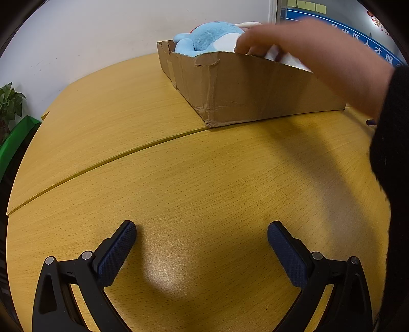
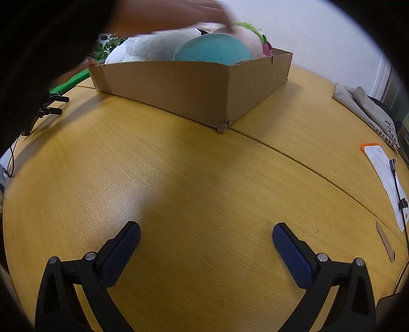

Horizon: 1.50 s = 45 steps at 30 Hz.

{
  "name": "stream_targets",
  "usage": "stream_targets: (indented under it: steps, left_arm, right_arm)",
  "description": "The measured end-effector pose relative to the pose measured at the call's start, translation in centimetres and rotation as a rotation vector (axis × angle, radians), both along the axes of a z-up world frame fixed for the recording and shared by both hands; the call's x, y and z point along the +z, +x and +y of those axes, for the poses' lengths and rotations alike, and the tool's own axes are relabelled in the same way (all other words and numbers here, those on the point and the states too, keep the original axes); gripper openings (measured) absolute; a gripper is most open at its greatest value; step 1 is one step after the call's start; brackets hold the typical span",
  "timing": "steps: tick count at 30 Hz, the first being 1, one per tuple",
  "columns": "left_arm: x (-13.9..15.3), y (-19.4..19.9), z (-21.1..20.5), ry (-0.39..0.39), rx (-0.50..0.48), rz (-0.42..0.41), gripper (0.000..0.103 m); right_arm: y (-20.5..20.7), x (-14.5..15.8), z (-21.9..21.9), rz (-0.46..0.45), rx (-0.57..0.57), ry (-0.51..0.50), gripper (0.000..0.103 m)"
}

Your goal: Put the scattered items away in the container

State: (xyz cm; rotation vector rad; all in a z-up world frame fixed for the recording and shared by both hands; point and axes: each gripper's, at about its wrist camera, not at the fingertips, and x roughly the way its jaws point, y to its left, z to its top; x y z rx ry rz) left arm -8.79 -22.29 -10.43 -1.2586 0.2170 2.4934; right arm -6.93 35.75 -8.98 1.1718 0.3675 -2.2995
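Left tongs [image 1: 202, 231], seen from the left wrist camera, rest low over the wooden surface [image 1: 179, 178] with their blue-padded fingers [image 1: 120, 247] spread wide and nothing between them. Beyond them, a shallow cardboard box [image 1: 242, 89] sits on the surface, its near corner crumpled and its rim torn. A light-blue plush toy [image 1: 209, 35] lies inside at the far end, rising above the rim. A bare hand [image 1: 294, 46], blurred, reaches from the right over the box and touches white soft material [image 1: 288, 58] at the rim; a dark sleeve [image 1: 393, 153] fills the right edge. A potted plant [image 1: 10, 102] stands at the far left, off the surface.

Right tongs [image 2: 205, 232], seen from the right wrist camera, are likewise wide apart and empty above the same surface [image 2: 204, 191]. The cardboard box [image 2: 191, 86] lies ahead, one corner pointing toward the camera. It is packed with plush toys: a white one [image 2: 153, 46] at left, a teal one [image 2: 214, 49] in the middle, pink and green ones [image 2: 253, 35] behind. The blurred hand [image 2: 179, 12] passes over their tops. To the right, well apart from the box, lie a white paper on an orange-edged pad [image 2: 383, 173], a cable [image 2: 398, 189] and a grey cloth bag [image 2: 363, 107].
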Motion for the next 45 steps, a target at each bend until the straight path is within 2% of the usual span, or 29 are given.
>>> stream_targets:
  steps: [45]
  left_arm:
    - [0.0, 0.0, -0.05, 0.0, 0.0, 0.0, 0.103]
  right_arm:
    - [-0.61, -0.04, 0.04, 0.001, 0.0, 0.001, 0.103]
